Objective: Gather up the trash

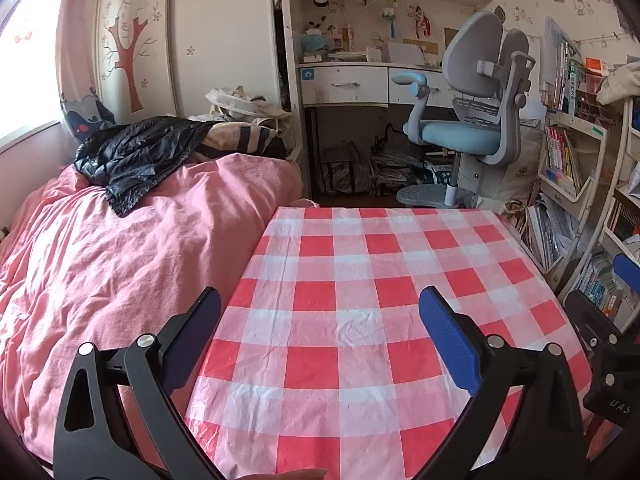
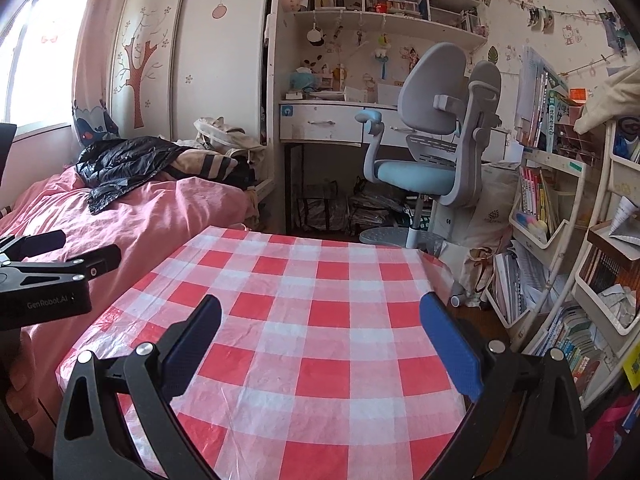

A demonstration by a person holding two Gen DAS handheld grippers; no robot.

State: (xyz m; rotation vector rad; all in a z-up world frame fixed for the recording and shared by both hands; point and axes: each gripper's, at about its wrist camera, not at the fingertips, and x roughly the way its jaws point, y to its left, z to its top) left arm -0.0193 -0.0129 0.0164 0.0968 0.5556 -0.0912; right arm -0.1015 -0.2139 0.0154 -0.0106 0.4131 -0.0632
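Observation:
My left gripper (image 1: 320, 300) hangs open over the near part of a table (image 1: 332, 264) covered with a red-and-white checked cloth; nothing is between its fingers. My right gripper (image 2: 320, 305) is also open and empty above the same table (image 2: 304, 292). No loose trash shows on the cloth in either view. A crumpled black plastic bag (image 1: 136, 156) lies on the pink bed, far left of both grippers, and appears again in the right wrist view (image 2: 124, 160). Each gripper shows at the other view's edge: the right one (image 1: 604, 286) and the left one (image 2: 76, 250).
A pink duvet (image 1: 120, 260) covers the bed against the table's left side. Beyond the table stand a grey-and-blue desk chair (image 1: 468, 120) and a cluttered white desk (image 1: 344, 84). Bookshelves packed with books (image 2: 560, 208) crowd the right side.

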